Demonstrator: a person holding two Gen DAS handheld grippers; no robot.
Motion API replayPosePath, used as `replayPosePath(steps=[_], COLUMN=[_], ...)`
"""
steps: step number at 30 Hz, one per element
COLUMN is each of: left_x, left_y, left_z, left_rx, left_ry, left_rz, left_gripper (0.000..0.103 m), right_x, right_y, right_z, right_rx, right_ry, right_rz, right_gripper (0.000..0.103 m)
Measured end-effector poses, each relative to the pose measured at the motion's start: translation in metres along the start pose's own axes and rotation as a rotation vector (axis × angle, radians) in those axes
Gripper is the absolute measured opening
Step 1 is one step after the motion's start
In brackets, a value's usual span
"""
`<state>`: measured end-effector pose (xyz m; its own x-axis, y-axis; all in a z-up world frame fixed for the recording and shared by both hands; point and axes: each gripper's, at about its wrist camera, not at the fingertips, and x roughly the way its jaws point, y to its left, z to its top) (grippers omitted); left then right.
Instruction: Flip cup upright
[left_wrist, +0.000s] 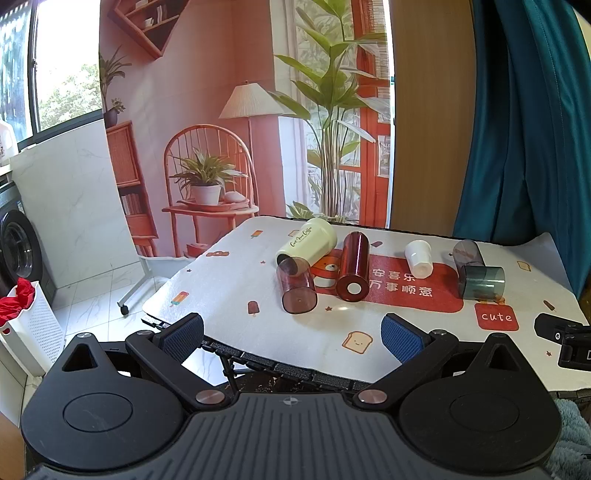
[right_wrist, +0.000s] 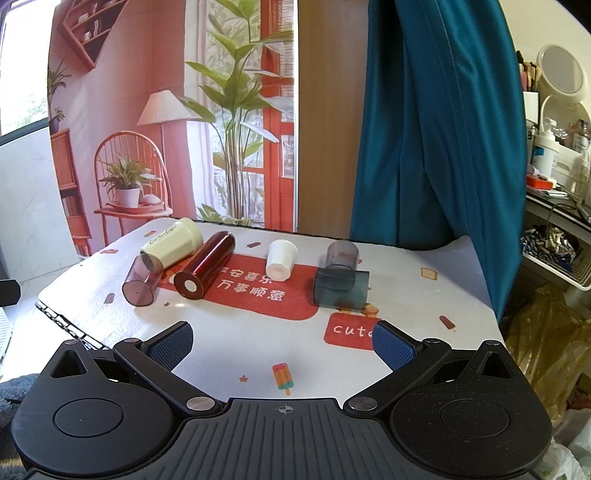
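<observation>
Several cups lie on their sides on the patterned table mat (left_wrist: 236, 295). From left: a smoky pink tumbler (left_wrist: 296, 287) (right_wrist: 142, 280), a cream cup with script lettering (left_wrist: 307, 242) (right_wrist: 172, 242), a dark red tumbler (left_wrist: 353, 271) (right_wrist: 205, 269), a small white cup (left_wrist: 418, 258) (right_wrist: 281, 260), and a grey-blue tumbler (left_wrist: 481, 282) (right_wrist: 341, 288) in front of a smoky tumbler (left_wrist: 467, 253) (right_wrist: 342, 254). My left gripper (left_wrist: 291, 338) is open and empty at the mat's near edge. My right gripper (right_wrist: 282, 339) is open and empty over the mat's near part.
A teal curtain (right_wrist: 436, 129) hangs behind the table's right side. A printed room backdrop (left_wrist: 221, 110) stands behind the table. A white laundry basket (left_wrist: 33, 328) stands on the floor at left. Cluttered shelves (right_wrist: 554, 166) are at right. The right gripper's body (left_wrist: 565, 341) shows at the left view's right edge.
</observation>
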<state>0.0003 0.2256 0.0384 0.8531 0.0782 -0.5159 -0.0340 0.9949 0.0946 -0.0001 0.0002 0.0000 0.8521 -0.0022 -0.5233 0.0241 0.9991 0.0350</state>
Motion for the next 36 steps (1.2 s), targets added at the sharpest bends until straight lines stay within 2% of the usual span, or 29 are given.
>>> replayPosePath(steps=[36], left_x=[-0.0004], left_y=[0.0003], left_z=[-0.0013], left_rx=[0.003], left_ry=[0.003], left_rz=[0.003], left_gripper=[0.103], right_x=[0.0043], right_y=[-0.0001], right_z=[0.0024], right_rx=[0.002], right_ry=[-0.001], right_rz=[0.001], right_gripper=[0.103])
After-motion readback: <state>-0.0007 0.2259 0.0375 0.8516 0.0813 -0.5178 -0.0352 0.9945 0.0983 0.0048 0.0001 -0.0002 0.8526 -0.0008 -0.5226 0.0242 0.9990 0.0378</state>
